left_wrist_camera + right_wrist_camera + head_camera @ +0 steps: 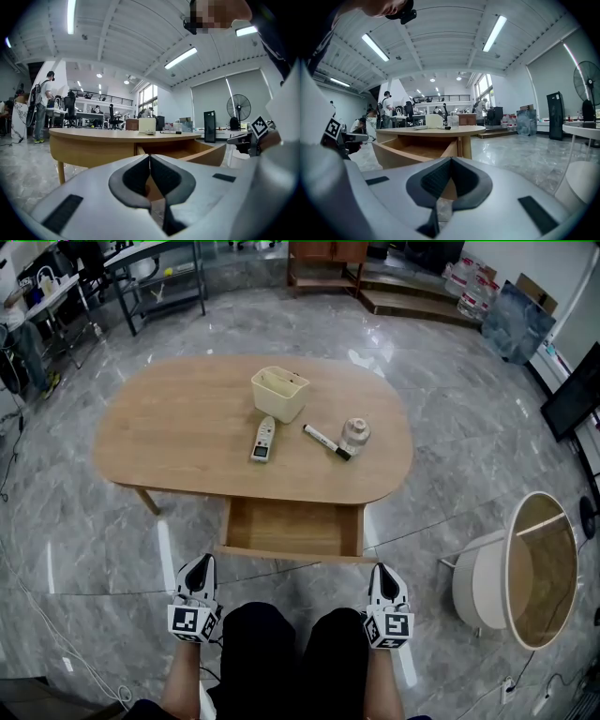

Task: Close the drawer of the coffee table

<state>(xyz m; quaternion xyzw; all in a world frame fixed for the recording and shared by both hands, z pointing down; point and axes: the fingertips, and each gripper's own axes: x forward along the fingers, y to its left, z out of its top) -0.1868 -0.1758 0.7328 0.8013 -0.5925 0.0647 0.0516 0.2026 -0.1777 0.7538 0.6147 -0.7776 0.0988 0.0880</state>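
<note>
Bare floor (300, 574) between the pulled-out drawer (293, 529) front and the left gripper (201, 564) and right gripper (381, 570), nothing blocking straight ahead, round side table (480, 585) well off right

Glossy grey marble floor (450, 427), ceiling lights mirrored in it; metal shelving rack (159, 282) far left; low wooden step platform (412, 298) along the far wall; round white side table (478, 582) at right — wood-toned top; white beamed ceiling (440, 42), strip lights (494, 33); standing fan (239, 108) before blind-covered windows (211, 101).
</note>
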